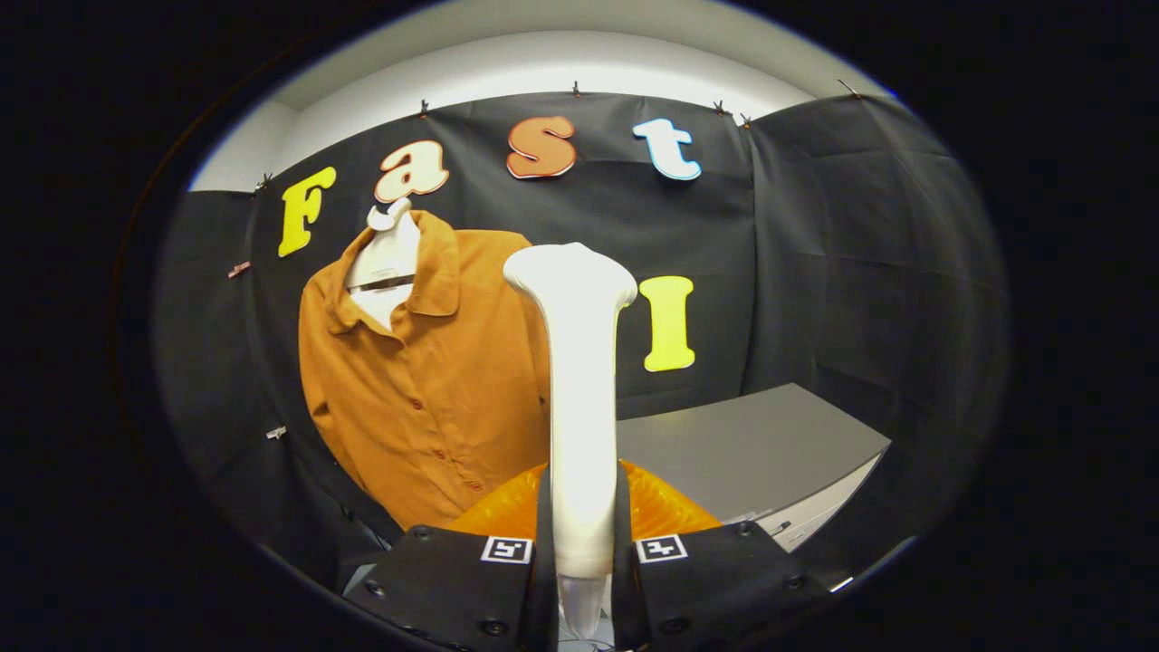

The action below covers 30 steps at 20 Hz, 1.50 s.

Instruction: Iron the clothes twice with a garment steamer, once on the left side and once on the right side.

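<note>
Shirt point(426, 380) first: I see an orange-brown button-up shirt hanging on the black cloth wall, at about ten o'clock from my gripper. It hangs on a white hanger point(387, 249) whose neck shows inside the open collar. The button row runs down the front and leans a little toward five o'clock. The lower hem of the shirt goes down behind the left finger block, so I cannot see where it ends.

Moving to the middle, the garment steamer point(579, 398) stands upright at twelve o'clock. It is white, with a narrow handle that widens at the top into a flat head. From my view the head overlaps the right edge of the shirt, but I cannot tell if it touches the cloth or is only in front of it. My gripper point(582, 552) holds the lower part of the handle: the two black fingers point(489, 580) are closed against it, one on each side, and the handle fills the gap between them fully. Just behind the fingers, on both sides of the handle, an orange ribbed thing point(656, 507) shows; I cannot say what it is.

At about two o'clock, beyond the right finger, is a grey table point(751, 444) with a flat bare top and a pale front edge, set against the cloth wall.
</note>
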Each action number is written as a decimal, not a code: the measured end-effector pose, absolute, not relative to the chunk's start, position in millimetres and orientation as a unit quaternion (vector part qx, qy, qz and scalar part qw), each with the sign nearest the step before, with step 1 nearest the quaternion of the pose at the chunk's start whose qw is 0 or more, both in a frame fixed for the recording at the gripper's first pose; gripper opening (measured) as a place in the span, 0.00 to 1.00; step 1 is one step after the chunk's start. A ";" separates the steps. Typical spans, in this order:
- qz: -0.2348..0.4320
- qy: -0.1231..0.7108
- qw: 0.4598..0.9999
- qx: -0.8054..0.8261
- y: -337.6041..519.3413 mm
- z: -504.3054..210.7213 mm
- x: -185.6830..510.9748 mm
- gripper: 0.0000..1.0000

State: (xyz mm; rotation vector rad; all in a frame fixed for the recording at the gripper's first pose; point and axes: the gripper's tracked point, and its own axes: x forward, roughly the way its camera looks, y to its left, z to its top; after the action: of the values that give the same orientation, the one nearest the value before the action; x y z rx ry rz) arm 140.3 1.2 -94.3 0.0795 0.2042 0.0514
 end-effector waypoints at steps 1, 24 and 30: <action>0.029 0.097 0.994 0.037 13.3 -91.9 140.0 0.27; 0.044 0.050 0.998 0.007 123.8 -153.1 245.0 0.27; 0.038 0.079 0.996 -0.008 119.9 -191.0 253.3 0.27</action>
State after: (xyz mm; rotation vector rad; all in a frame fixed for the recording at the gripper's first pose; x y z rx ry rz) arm 253.3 119.9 -191.0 -0.0163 0.1582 0.0753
